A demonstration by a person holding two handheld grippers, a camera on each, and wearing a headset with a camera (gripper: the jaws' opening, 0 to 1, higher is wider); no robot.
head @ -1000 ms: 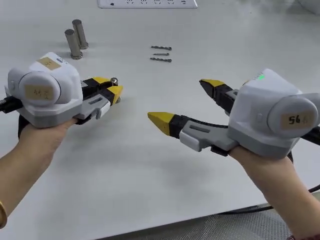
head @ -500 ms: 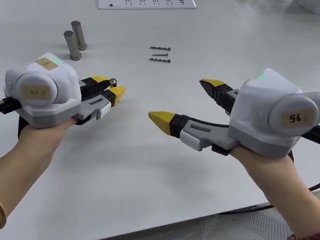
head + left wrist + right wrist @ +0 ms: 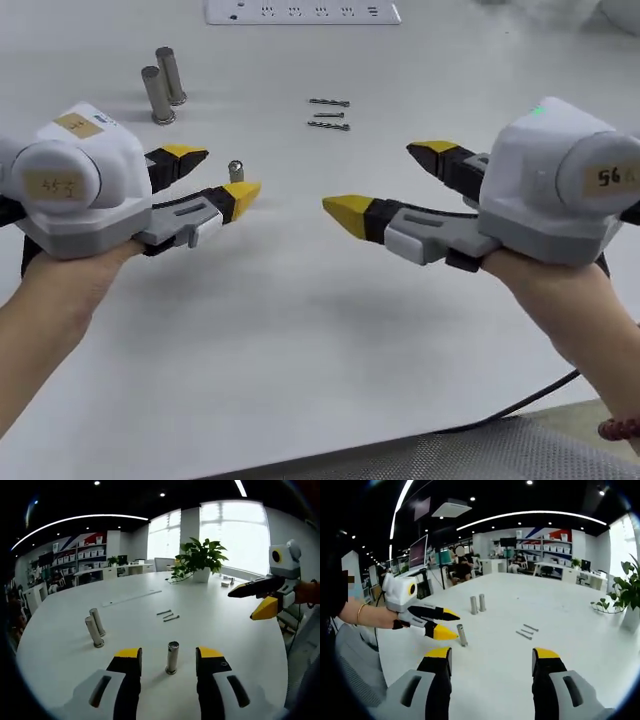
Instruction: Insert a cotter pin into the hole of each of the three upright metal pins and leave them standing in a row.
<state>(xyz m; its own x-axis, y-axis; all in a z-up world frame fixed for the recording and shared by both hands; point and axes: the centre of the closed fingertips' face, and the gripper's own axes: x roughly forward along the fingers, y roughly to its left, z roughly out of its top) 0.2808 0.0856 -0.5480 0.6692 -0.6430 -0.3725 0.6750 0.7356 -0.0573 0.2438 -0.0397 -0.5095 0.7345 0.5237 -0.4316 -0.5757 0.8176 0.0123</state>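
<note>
The white counter (image 3: 300, 330) carries everything. The left tool (image 3: 221, 170) hovers low over it, jaws wide, with one upright pin (image 3: 236, 171) standing between the tips and touching neither. The right tool (image 3: 378, 177), well apart to the right, is also spread wide and holds nothing. Two more pins (image 3: 163, 85) stand close together at the far left. Three cotter pins (image 3: 329, 114) lie side by side near the middle, beyond both tools.

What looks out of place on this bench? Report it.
Nothing is spilled or toppled. One metal pin stands alone between the left gripper's open fingers, apart from the other two pins; three cotter pins lie loose.
</note>
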